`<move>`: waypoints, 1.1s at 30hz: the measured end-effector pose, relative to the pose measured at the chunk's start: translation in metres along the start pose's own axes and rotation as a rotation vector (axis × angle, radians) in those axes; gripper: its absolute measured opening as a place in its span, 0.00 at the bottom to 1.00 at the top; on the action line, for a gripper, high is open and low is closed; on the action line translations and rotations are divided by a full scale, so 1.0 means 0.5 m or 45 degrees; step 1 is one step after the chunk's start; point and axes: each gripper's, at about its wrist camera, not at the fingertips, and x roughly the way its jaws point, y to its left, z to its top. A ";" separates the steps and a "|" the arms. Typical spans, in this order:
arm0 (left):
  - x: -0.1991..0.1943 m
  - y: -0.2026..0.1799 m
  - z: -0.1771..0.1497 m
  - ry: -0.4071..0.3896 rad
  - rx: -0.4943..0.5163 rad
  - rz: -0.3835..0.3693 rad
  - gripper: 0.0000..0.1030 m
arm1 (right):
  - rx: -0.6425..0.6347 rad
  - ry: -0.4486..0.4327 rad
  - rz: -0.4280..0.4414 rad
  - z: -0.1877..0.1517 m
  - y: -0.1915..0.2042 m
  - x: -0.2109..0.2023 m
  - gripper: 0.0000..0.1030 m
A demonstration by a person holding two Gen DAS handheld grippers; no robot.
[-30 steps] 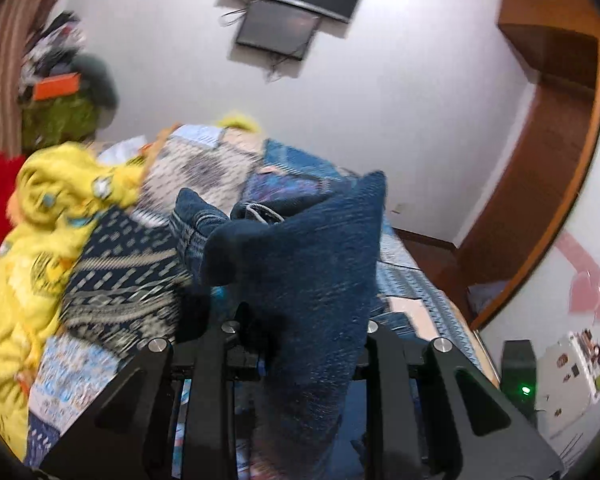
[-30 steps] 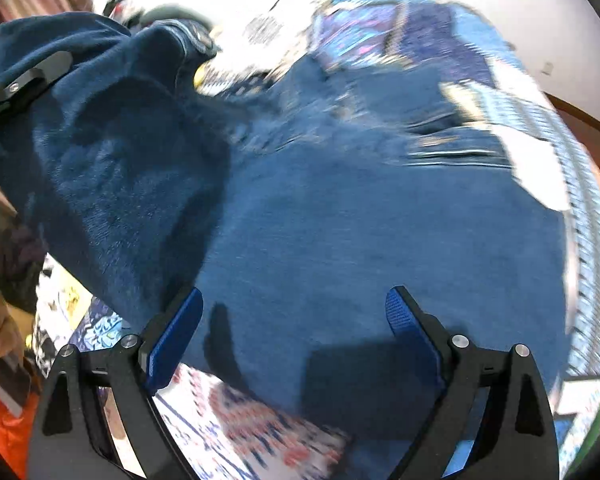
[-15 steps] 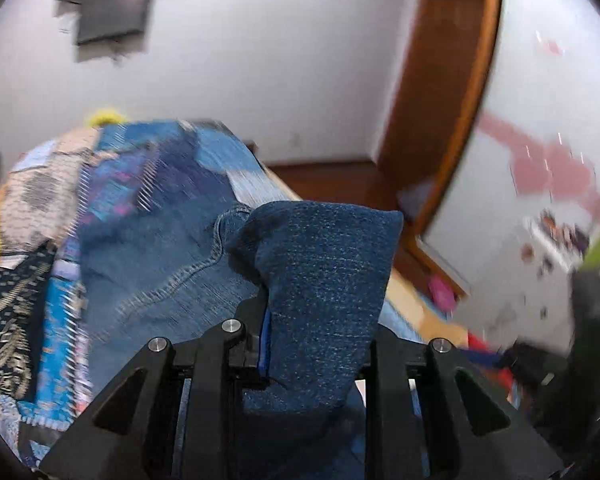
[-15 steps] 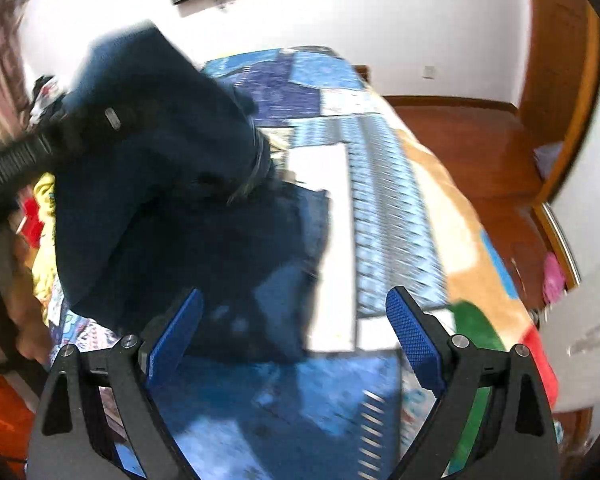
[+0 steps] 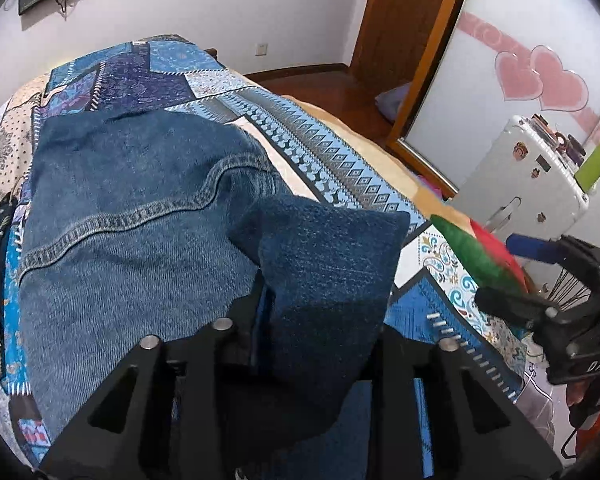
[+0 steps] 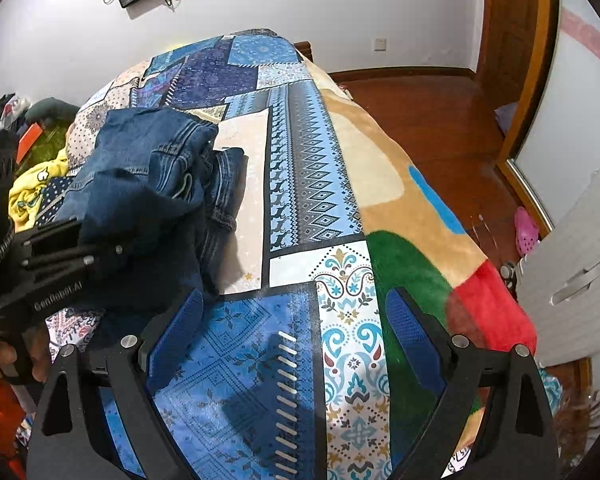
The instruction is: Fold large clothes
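Left claw (image 5: 320,312): jaws had just been parting, a denim fold draped between them, grip loosening.
Right claw (image 6: 296,328): spread wide, holding nothing, over the bedspread (image 6: 308,168).
Jeans (image 5: 132,208): just beyond the left claw, folded over on the bed.
Meaning: fold laid, probably being released.

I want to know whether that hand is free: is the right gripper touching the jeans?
Apart. The right wrist view shows the right gripper open over bare quilt, with the jeans off to its left.
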 end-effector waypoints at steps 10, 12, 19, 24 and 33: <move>-0.121 0.018 -0.041 -0.030 0.026 0.053 0.63 | -0.037 -0.095 0.043 0.020 0.020 -0.038 0.89; -0.153 0.038 -0.049 -0.077 0.009 0.101 0.68 | -0.032 -0.088 0.094 0.028 0.031 -0.029 0.89; -0.223 0.174 -0.076 -0.159 -0.177 0.309 0.91 | -0.076 -0.066 0.220 0.056 0.106 0.016 0.89; -0.166 0.238 -0.101 -0.019 -0.298 0.351 0.91 | -0.148 -0.020 0.208 0.065 0.144 0.072 0.89; -0.099 0.249 -0.157 0.012 -0.347 0.261 0.99 | -0.069 0.044 0.216 0.056 0.082 0.139 0.91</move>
